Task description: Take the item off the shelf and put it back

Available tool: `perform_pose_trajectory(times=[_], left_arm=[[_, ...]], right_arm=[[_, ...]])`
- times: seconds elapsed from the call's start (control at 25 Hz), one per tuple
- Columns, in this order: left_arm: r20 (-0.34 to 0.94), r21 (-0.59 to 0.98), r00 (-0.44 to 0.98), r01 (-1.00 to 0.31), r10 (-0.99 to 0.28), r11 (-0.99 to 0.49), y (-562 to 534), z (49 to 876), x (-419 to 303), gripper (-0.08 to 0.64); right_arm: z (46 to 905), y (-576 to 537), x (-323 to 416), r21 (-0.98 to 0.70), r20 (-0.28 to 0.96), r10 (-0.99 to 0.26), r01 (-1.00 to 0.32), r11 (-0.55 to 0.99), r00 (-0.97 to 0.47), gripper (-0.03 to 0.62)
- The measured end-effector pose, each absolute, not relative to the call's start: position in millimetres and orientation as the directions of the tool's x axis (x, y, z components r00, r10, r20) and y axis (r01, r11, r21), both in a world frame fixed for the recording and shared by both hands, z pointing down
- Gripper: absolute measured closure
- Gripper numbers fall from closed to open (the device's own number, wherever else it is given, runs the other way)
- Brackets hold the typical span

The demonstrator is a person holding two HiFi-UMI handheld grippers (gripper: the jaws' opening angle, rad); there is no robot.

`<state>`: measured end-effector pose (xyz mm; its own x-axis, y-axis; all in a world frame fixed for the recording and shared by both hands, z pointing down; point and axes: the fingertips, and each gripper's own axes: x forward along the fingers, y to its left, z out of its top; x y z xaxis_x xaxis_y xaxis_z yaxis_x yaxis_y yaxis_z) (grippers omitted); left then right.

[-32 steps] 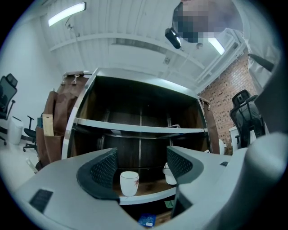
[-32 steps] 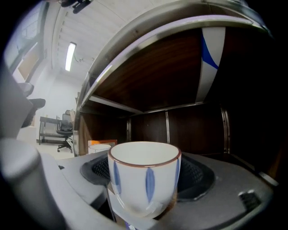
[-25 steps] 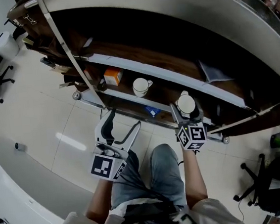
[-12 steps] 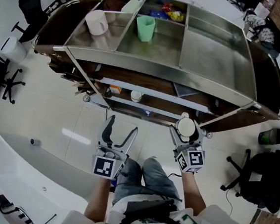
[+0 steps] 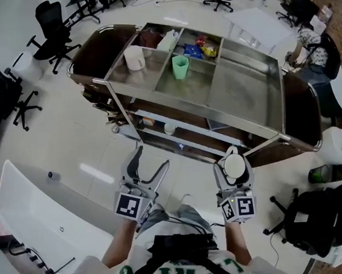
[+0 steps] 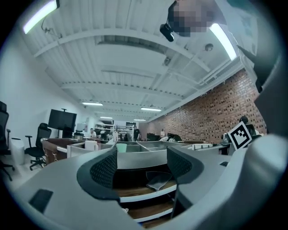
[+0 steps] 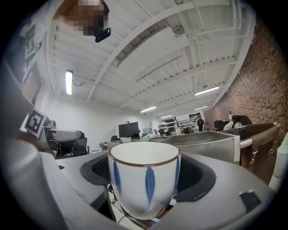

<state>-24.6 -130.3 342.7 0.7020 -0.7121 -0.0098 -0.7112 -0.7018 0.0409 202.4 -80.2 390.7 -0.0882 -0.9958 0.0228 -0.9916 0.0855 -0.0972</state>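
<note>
The cup [image 7: 145, 179] has come well clear of the shelf [image 5: 202, 137], clamped in the right gripper [image 5: 232, 164] jaws. The left gripper [image 5: 150, 161] jaws gape empty. Putting it back remains.

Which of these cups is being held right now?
The white cup with blue streaks and a brown rim, clamped in the right gripper. The green cup and the plain white cup stand in the cart's top trays.
</note>
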Motion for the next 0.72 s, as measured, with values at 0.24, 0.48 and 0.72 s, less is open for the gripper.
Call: perform_pose_trajectory(times=[0.24, 0.48, 0.72], left_arm=[[-0.033, 0.038, 0.692, -0.720, -0.721, -0.693, -117.7, 323.6, -46.9, 0.224], [-0.052, 0.054, 0.693, -0.717, -0.719, -0.695, -109.2, 323.3, -61.7, 0.225], [-0.087, 0.014, 0.695, -0.716, -0.714, -0.698, -107.3, 314.4, -64.2, 0.227]], right_arm=[[357.5, -67.6, 161.2, -0.086, -0.014, -0.990, -0.986, 0.142, -0.141, 0.183], [353.1, -67.7, 138.5, -0.095, -0.021, -0.985, -0.980, 0.174, -0.173, 0.183], [349.0, -77.4, 130.9, -0.092, -0.033, -0.983, -0.979, 0.185, -0.182, 0.183]])
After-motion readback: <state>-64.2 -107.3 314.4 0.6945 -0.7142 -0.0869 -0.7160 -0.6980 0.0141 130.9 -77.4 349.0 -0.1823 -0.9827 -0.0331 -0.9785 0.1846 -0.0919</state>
